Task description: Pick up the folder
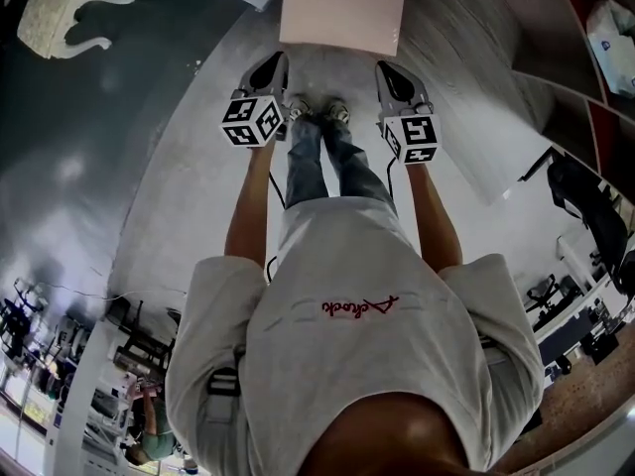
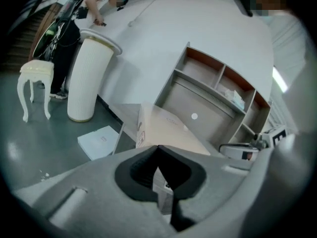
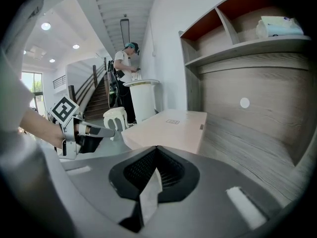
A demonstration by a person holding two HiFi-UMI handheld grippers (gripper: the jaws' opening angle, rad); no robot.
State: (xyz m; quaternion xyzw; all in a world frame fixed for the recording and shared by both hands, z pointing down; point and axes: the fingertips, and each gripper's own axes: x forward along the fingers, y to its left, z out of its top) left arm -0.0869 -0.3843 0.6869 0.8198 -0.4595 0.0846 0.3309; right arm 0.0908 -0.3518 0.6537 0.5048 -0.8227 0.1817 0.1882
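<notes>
A glossy dark grey floor [image 1: 89, 117] carries a white stool [image 2: 35, 83] with curved legs near a white ribbed pedestal [image 2: 91, 78]. A wood-grain shelf unit [image 2: 218, 93] with open compartments stands against the white wall [image 2: 198, 29]. Round ceiling lights [image 3: 45, 26] glow above a staircase [image 3: 96, 95].

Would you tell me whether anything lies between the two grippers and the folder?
Nothing visible does: only bare wood surface separates the left gripper and the right gripper from the folder.

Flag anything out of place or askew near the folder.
A flat white packet lies on the dark floor beside the platform, skewed to its edge. The pink folder sits square on the platform.
</notes>
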